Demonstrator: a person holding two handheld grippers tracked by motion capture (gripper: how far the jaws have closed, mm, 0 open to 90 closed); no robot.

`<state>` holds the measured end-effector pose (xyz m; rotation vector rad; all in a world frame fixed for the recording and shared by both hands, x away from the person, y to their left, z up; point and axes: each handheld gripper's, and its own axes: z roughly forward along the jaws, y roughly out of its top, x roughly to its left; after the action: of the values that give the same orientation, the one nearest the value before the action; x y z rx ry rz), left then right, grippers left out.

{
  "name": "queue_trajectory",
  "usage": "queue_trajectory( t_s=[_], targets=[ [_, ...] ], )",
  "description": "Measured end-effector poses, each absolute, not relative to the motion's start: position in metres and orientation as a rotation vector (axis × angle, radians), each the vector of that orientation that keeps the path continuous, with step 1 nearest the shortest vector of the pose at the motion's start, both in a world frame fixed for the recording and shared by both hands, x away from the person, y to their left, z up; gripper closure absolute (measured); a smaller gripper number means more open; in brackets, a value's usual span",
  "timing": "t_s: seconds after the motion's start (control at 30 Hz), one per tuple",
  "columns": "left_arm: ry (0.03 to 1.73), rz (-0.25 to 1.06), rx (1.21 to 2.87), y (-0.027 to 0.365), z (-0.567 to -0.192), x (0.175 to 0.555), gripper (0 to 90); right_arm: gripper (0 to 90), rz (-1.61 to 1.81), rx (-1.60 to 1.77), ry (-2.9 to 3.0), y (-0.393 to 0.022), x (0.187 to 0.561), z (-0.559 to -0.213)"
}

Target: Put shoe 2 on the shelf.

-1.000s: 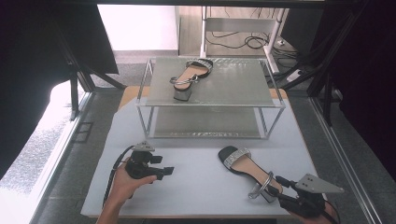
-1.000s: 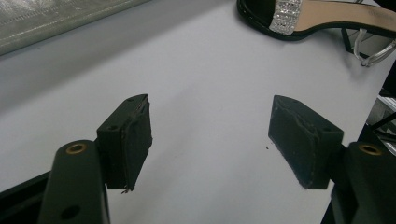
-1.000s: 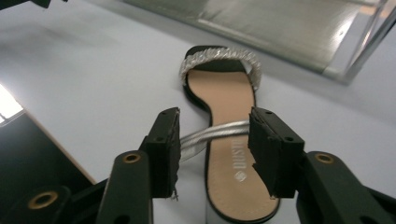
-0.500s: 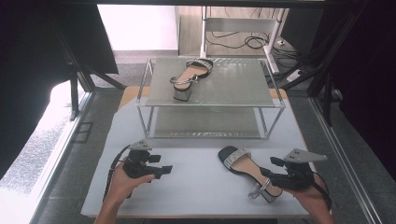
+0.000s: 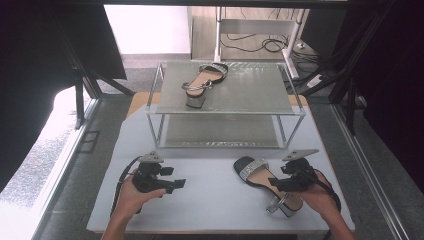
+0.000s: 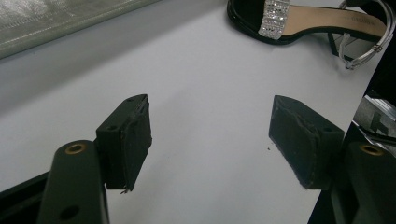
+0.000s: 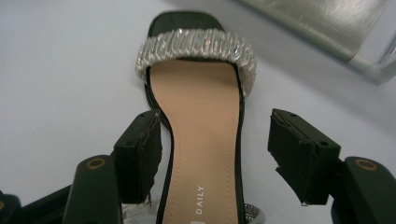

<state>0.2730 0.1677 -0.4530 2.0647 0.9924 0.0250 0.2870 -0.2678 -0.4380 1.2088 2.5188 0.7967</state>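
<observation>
The sandal (image 5: pixel 265 180) lies flat on the white table (image 5: pixel 210 200), near the front edge on the right side. Its toe with the sparkly strap (image 7: pixel 196 46) points toward the wire shelf (image 5: pixel 225 112). A matching sandal (image 5: pixel 202 82) sits on top of that shelf.

The right tongs (image 5: pixel 286 182) are at the middle of the near sandal. Their jaws have just been opening, and now they stand wide, one on each side of the tan sole, not pressing it. The left tongs (image 5: pixel 175 183) rest over bare table, also wide, with nothing between them.

I think this sandal is light, but the block heel (image 5: pixel 285 204) makes the back end heavier. The sole looks stiff and hard, so it will not bend. Its black edge looks shiny and may slip. The thin ankle strap (image 6: pixel 369 44) is floppy and the sparkly stones could scratch, so those are poor places to grab. The best place looks like the narrow middle of the sole, squeezed from both sides, close to the heel so the sandal does not tip.
</observation>
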Motion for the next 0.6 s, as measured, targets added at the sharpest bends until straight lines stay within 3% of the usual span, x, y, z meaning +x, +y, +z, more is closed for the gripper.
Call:
queue_trajectory(
  t_s=[0.6],
  targets=[
    [0.986, 0.015, 2.069, 0.164, -0.454, 0.271, 29.7, 29.7, 0.454, 1.243, 2.640, -0.251, 0.295, -0.472]
  ],
)
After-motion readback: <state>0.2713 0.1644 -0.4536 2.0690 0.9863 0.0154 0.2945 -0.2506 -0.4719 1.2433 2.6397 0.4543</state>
